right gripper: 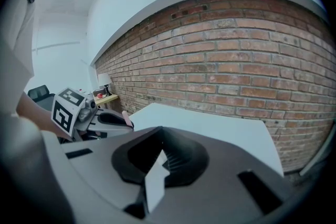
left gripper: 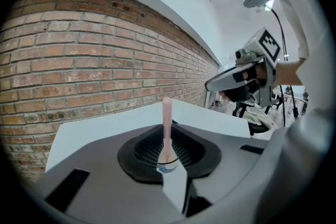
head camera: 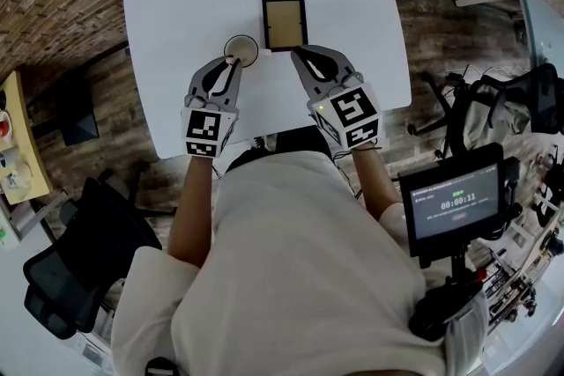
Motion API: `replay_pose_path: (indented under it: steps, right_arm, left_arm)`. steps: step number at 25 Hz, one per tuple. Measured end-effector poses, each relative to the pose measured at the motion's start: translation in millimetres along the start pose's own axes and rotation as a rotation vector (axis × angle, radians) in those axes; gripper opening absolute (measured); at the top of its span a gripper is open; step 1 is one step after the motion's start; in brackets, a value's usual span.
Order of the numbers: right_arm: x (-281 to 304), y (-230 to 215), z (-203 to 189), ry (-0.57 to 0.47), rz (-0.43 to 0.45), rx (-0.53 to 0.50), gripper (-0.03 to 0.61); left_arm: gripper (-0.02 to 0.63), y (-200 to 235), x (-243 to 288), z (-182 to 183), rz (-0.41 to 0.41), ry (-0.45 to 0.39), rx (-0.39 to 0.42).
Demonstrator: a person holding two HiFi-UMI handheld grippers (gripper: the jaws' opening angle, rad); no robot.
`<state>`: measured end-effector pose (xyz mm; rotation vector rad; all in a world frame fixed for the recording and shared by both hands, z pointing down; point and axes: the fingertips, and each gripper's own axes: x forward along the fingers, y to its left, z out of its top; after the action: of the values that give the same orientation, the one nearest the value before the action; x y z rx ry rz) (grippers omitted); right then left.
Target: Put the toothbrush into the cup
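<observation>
We've got the left gripper [head camera: 231, 62] clamped on the pink toothbrush [left gripper: 166, 123], which pokes straight out of the jaws right at the near rim of the cup [head camera: 241, 48] on the white table [head camera: 176, 4]. The right gripper [head camera: 301, 57] is pinched shut on nothing, just right of the cup, below the picture frame [head camera: 285, 23] next to it.

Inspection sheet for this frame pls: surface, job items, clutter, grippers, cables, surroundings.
Surface: white table, only two items on it.
Job's things: cup on the table; pink toothbrush held upright, cannot tell if its end is in the cup.
Clutter: picture frame beside the cup.
Grippers: left gripper shut on the toothbrush, tips at the cup's rim; right gripper shut, empty, near the frame.
Cables: nothing seen on the table.
Surroundings: brick wall, black chair, timer screen.
</observation>
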<state>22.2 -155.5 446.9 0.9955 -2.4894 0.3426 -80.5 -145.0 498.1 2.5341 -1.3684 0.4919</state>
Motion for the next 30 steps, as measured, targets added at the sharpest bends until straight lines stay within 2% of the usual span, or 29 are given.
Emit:
replay_pose_path:
  steps: [14, 17, 21, 30]
  right_arm:
    - [0, -2, -5, 0.011, -0.010, 0.005, 0.003]
    - [1, -3, -5, 0.014, -0.012, 0.006, 0.003]
    - [1, -4, -6, 0.018, -0.015, 0.009, 0.003]
    - [6, 0, -3, 0.026, -0.007, 0.005, 0.003]
  left_arm:
    - [0.052, 4, 9, -3, 0.007, -0.002, -0.040]
    - [0.052, 4, 10, -4, 0.001, 0.018, -0.045]
    - [0.052, 6, 14, 0, 0.006, -0.012, -0.048]
    - [0.052, 8, 17, 1, 0.000, -0.008, -0.061]
